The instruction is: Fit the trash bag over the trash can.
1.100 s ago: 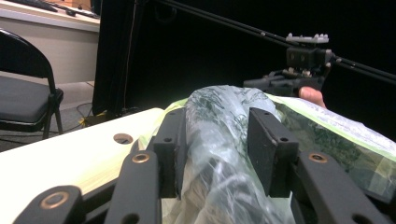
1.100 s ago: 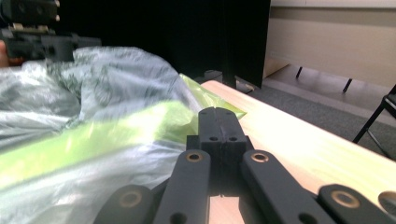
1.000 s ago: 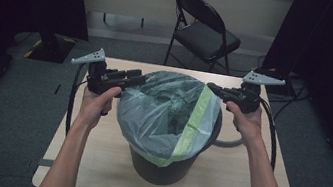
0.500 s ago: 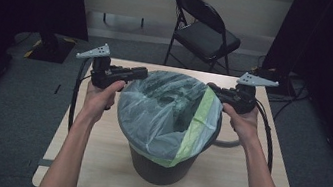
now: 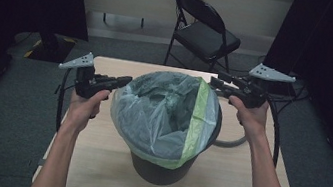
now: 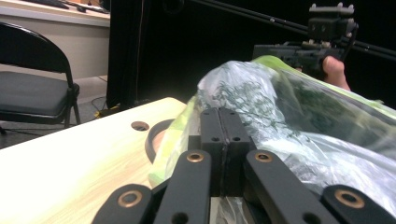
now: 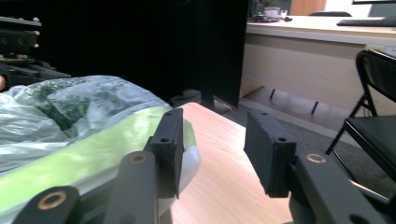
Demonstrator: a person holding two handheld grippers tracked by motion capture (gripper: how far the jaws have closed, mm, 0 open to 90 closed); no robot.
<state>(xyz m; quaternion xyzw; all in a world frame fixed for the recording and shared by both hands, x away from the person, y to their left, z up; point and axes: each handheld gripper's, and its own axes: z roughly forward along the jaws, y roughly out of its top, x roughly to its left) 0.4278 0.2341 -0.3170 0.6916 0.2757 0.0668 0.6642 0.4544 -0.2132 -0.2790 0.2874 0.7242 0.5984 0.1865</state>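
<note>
L gripper (image 6: pixel 219 135) jaws shut at crinkly clear bag (image 5: pixel 166 114); whether film is pinched can't be told. R gripper (image 7: pixel 212 149) just opened, nothing between. Round dark bin (image 5: pixel 160 171) set on pale wood table (image 5: pixel 106 170).

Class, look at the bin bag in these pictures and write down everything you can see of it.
The bin bag is thin, see-through plastic, crinkled and shiny, with a yellow-green band along its edge. It lines a dark round bin on the wooden table, its mouth folded over the rim and draped outside, puffed up above. The left gripper, jaws together, sits at its left edge, though a pinch on the plastic can't be confirmed. The right gripper is open beside the right edge, its jaws having just been opening, nothing between them.
</note>
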